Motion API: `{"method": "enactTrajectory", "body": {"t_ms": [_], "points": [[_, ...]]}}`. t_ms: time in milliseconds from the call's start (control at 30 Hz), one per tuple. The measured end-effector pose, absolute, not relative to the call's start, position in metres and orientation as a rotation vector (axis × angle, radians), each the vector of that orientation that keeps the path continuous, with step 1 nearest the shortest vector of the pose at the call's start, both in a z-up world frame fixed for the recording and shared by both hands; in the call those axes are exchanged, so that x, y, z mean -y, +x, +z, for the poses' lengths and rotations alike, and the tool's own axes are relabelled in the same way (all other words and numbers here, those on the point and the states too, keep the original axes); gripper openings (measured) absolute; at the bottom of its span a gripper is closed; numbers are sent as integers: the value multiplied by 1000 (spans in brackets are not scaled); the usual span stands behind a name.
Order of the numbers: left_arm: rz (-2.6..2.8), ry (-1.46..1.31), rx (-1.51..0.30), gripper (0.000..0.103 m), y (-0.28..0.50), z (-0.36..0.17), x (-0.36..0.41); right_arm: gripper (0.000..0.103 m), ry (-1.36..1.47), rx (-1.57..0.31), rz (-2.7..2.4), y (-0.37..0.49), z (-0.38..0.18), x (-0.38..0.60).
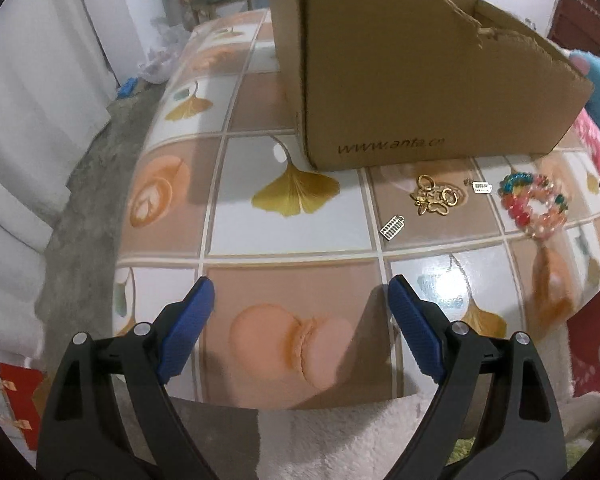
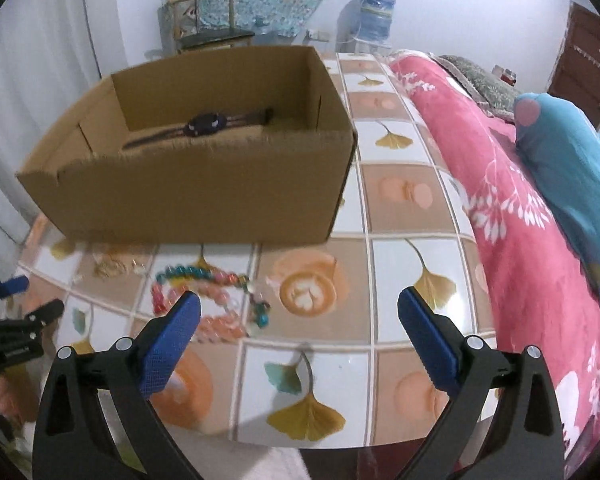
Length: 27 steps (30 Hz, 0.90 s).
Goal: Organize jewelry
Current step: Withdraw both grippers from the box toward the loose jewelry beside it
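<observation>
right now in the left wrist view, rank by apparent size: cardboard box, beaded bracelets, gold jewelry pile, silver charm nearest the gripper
1. cardboard box
2. beaded bracelets
3. gold jewelry pile
4. silver charm

Bracelets versus gold pile is close; fisheye stretch near the edge leaves that unsure.

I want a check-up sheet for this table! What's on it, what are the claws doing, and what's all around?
Surface: table with a glossy tile-print cover of ginkgo leaves and latte cups.
Job's things: cardboard box with a dark strap piece inside; on the table in front of it, gold rings and charms, two small silver tags, colourful bead bracelets.
Clutter: nothing seen.
Claws: left claw open, empty, above bare table; right claw open, empty, near the bracelets.
Cables: nothing seen.
Surroundings: pink flowered blanket, blue cushion, chair, water bottle.
</observation>
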<state>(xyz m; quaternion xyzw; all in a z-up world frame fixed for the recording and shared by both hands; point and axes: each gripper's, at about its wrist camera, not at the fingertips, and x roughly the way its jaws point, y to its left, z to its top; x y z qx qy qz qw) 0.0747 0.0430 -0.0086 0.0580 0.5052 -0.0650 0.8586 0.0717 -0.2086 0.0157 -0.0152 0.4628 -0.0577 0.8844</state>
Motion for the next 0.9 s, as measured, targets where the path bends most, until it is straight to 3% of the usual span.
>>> {"method": "enactTrajectory", "body": {"t_ms": [167,533,900], "points": [[-136,108,-1069,95,78,-10,-42,96,-20,-961,-79,64,6,211],[-118,93,-1103,96,85,-14,-42,96,182,-817,187,63,26,197],[-132,82,-1071,96,86,-13,-43,96,292,-917,402,133,22,152]]}}
